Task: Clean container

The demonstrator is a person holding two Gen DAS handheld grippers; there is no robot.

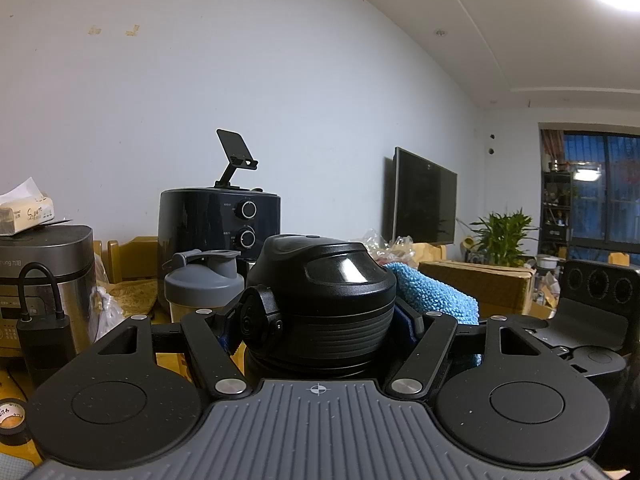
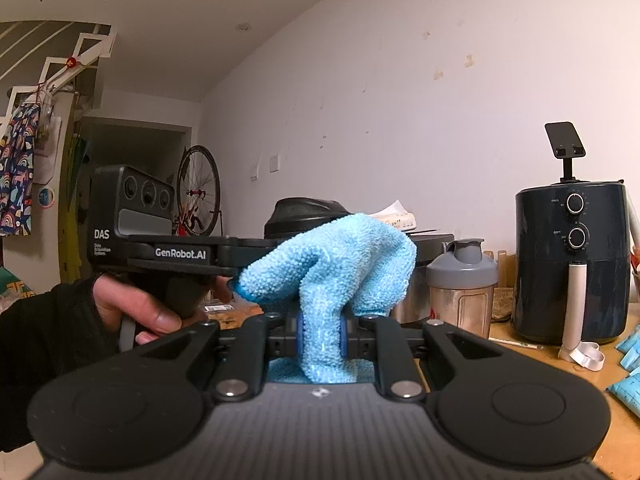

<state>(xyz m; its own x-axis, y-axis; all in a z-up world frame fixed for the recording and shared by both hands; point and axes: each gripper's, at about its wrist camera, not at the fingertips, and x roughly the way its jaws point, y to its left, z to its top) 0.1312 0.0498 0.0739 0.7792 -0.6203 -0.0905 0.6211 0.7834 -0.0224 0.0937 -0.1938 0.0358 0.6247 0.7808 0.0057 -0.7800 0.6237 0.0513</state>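
Gripping a black lidded container (image 1: 320, 304) between its jaws, our left hand-held gripper (image 1: 320, 332) points level across the desk (image 1: 168, 360), the pads pressed against the ribbed band just below the domed lid. We see the container upright and filling the centre of the left wrist view, its hinge knob facing the left finger.

Our right hand-held gripper (image 2: 320, 340) is likewise level and clamped shut on a light blue microfibre cloth (image 2: 332, 264), which rises out of the jaws in a folded bunch and lies against the side of the container (image 2: 304, 216). In the left wrist view the same cloth (image 1: 432, 292) shows just behind the container's right shoulder, touching it.

From the right wrist view we see a person's hand (image 2: 136, 304), in a dark sleeve, wrapped around the grip of the left unit, fingers curled under its body; the unit is marked "GenRobot.AI".

Beyond the container stand a grey-lidded shaker bottle (image 1: 204, 284) and a dark air fryer (image 1: 220, 228) with two dials, a phone stand (image 1: 236, 156) on top of it. A rice cooker (image 1: 44, 276) with a tissue pack (image 1: 26, 210) on it sits at the left, a television (image 1: 422, 200) and a potted plant (image 1: 500, 236) at the right.
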